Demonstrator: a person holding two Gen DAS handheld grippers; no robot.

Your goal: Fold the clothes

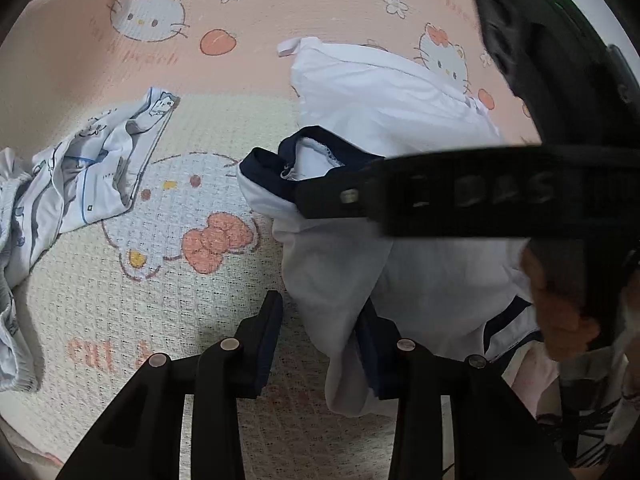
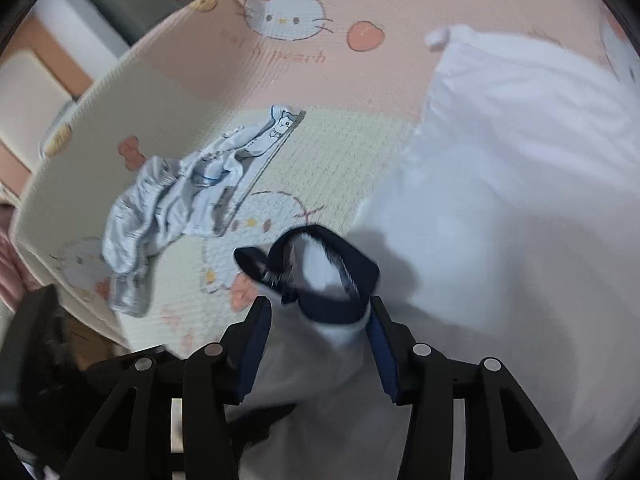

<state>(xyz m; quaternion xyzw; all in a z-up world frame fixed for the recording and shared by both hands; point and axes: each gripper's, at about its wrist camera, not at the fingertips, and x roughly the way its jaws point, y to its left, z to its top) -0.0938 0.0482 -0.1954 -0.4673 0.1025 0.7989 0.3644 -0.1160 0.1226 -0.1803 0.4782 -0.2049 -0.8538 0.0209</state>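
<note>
Over the mat (image 1: 168, 312), both claws angled down, left claw (image 1: 320, 344) and right claw (image 2: 316, 344) parted around white shirt (image 1: 400, 120).

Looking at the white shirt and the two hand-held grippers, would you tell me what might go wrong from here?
1. The right hand-held gripper stands open around the navy collar, so the white shirt may drop.
2. The left hand-held gripper has cloth against one finger only; closing may miss it.
3. The printed garment lies close and might be dragged along.

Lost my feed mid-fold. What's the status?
Left gripper open, white shirt draped against one pad. Right gripper open around navy-trimmed opening. Printed garment crumpled aside.
</note>
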